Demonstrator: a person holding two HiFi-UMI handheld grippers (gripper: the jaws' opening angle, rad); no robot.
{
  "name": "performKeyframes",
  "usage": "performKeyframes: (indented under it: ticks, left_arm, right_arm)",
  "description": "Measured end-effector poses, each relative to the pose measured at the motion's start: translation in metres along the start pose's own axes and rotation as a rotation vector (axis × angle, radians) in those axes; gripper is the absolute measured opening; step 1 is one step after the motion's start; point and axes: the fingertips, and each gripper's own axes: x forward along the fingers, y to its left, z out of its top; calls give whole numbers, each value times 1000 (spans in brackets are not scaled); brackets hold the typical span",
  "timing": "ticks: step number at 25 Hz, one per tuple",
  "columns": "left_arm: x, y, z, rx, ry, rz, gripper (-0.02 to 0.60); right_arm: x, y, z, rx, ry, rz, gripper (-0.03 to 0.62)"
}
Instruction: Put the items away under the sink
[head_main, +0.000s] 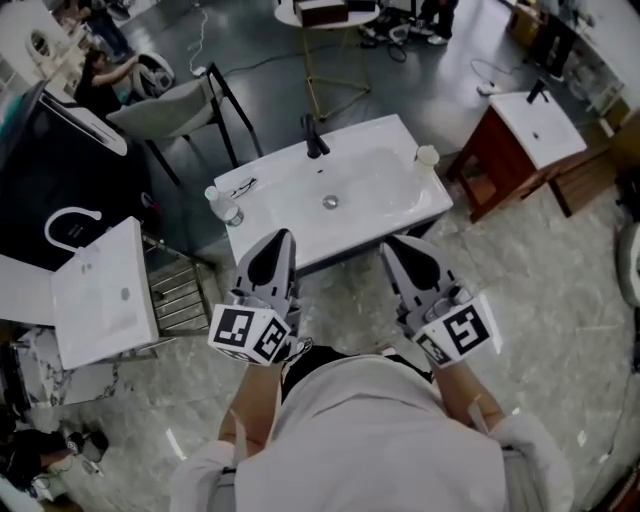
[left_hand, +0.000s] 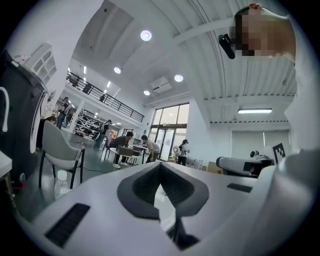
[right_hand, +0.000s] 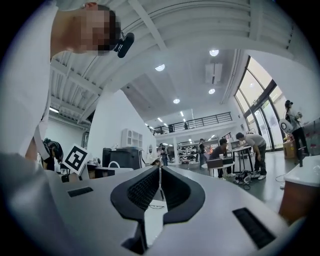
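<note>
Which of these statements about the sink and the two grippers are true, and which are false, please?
1. The left gripper and right gripper are both shut and empty. True.
2. The bottle stands at the right corner of the sink. False: it stands at the left corner; a cup is at the right.
3. The faucet is black. True.
4. The glasses are held in the left gripper. False: they lie on the sink top near the bottle.

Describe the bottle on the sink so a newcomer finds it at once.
Start at the white sink in the middle of the head view, black tap at its far edge. The bottle stands upright at the sink's left end: clear, white cap. The cup sits at the opposite, right end.
</note>
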Motion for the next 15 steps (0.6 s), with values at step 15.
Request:
performKeyframes:
  ticks: [15]
  left_arm:
    - [-2, 1, 22, 2, -33, -40, 2]
  right_arm:
    - [13, 13, 37, -80, -96, 16, 40]
